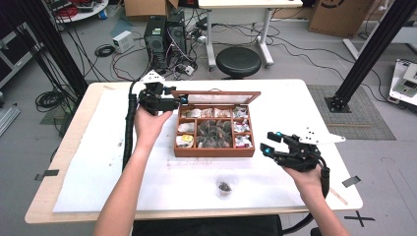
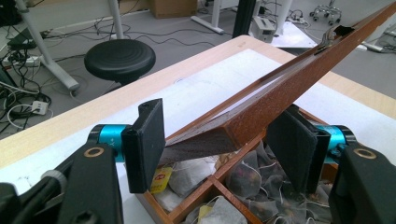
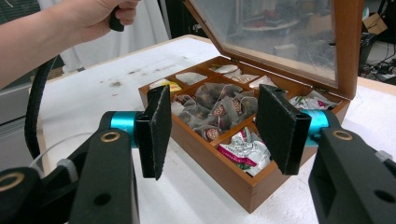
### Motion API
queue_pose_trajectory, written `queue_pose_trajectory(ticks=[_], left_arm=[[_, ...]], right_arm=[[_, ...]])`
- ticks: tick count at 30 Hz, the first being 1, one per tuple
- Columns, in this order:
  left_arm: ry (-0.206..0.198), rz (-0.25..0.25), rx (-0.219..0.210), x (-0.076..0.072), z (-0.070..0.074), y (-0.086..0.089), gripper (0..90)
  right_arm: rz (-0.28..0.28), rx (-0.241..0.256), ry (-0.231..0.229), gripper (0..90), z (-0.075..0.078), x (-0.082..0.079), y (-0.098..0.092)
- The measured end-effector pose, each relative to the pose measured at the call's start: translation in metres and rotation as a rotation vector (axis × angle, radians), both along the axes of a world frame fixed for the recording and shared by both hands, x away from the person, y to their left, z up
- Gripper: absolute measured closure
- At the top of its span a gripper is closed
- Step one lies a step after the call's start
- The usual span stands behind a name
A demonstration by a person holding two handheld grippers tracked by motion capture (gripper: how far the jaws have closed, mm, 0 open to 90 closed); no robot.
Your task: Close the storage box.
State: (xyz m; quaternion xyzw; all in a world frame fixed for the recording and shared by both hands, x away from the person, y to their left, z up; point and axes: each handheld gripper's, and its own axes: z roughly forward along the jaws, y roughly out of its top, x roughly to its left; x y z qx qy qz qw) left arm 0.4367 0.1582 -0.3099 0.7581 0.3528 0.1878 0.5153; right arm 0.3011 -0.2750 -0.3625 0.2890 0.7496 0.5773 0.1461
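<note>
The wooden tea box (image 1: 215, 147) sits mid-table, its glass lid (image 2: 275, 95) raised between my left gripper (image 2: 224, 140) jaws, spread, not clamping. It could slip shut. My right gripper (image 1: 275, 142) hangs spread at three o'clock.

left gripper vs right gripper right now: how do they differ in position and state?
The left gripper is at the wooden tea box's back left corner, its fingers straddling a corner of the raised lid; whether they pinch it I cannot tell. The right gripper sits right of the box, fingers open on nothing, pointing toward it. Both are hand-held, with black fingers.
</note>
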Motion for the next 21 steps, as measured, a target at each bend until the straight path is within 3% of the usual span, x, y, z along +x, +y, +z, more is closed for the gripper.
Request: queue_pose_trajectory(ticks=[17,21], left_arm=[[0.02,0.054,-0.023,-0.01,-0.008,-0.002,31.9],[0.043,0.06,-0.029,-0.014,-0.014,-0.001,31.8]], right_arm=[[-0.033,0.0,0.001,46.4,-0.002,-0.002,-0.005],[-0.038,0.001,0.001,46.4,-0.003,-0.002,-0.005]])
